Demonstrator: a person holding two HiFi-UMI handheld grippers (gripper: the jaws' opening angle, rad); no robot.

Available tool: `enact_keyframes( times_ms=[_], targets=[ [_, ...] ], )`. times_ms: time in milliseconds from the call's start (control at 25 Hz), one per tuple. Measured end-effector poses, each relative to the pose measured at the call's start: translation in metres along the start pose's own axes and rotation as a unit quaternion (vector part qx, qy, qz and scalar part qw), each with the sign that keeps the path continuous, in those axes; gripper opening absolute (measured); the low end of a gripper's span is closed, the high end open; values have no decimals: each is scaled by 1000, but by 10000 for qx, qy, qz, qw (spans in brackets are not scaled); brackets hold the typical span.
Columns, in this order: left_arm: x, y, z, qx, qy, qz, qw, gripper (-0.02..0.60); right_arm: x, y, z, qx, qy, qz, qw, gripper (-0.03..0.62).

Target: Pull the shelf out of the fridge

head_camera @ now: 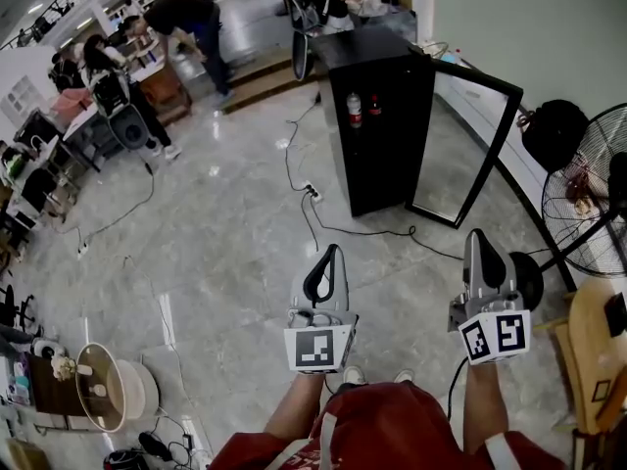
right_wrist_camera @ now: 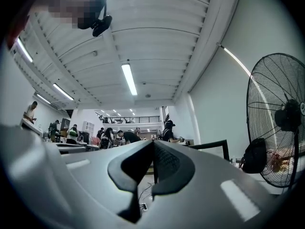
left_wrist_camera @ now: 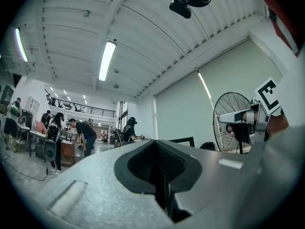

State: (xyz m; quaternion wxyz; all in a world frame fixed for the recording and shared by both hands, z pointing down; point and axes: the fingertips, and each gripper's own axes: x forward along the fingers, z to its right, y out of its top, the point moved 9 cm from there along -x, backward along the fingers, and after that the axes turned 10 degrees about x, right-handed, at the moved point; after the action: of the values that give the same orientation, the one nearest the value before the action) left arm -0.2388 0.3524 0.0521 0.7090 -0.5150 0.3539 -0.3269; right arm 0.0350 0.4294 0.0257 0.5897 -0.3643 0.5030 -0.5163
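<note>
A tall black fridge point(head_camera: 377, 116) stands on the tiled floor well ahead of me, its glass door point(head_camera: 468, 150) swung open to the right. Two bottles point(head_camera: 356, 110) show inside near the top; the shelf beneath them is too small to make out. Both grippers are held out low in front of me, far short of the fridge. My left gripper point(head_camera: 332, 253) point(left_wrist_camera: 156, 149) is shut with nothing in it. My right gripper point(head_camera: 477, 238) point(right_wrist_camera: 153, 147) is likewise shut and empty. The door's top edge point(right_wrist_camera: 209, 144) shows just beyond the right gripper's jaws.
A big standing fan point(head_camera: 593, 199) point(right_wrist_camera: 279, 120) and a black bag point(head_camera: 554, 130) are to the right of the fridge door. Cables point(head_camera: 309, 199) run over the floor before the fridge. Several people work at desks point(head_camera: 147, 57) far left. A round tub point(head_camera: 113, 388) sits at the lower left.
</note>
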Motion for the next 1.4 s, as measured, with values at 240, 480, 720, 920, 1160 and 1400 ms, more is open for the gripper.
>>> enact_keyframes(
  times_ms=[240,480,720,920,1160,1400],
  targets=[
    [-2,-12,-27,-61,-6,-114,9999,-2,14,-11,-17,172,-86,39,9998,0],
    [-1,-30,-53,-158,8,-255,9996,-2,28,-28,-36,258,-183,13,9995,0],
    [3,-42,-66,-220,-59,-285,9993,-2,36,-40,-46,291,-219,-66,9993,0],
    [30,-53,-57,-175,-57,-342,9992,-2,58,-45,-25,311,-187,-105,9993,0],
    [67,-56,-47,-115,20,-527,9985,-2,85,-53,12,478,-155,-162,9986,0],
    [138,-51,-9,83,36,-444,9990,-2,127,-44,84,585,-34,-177,9981,0]
  ],
)
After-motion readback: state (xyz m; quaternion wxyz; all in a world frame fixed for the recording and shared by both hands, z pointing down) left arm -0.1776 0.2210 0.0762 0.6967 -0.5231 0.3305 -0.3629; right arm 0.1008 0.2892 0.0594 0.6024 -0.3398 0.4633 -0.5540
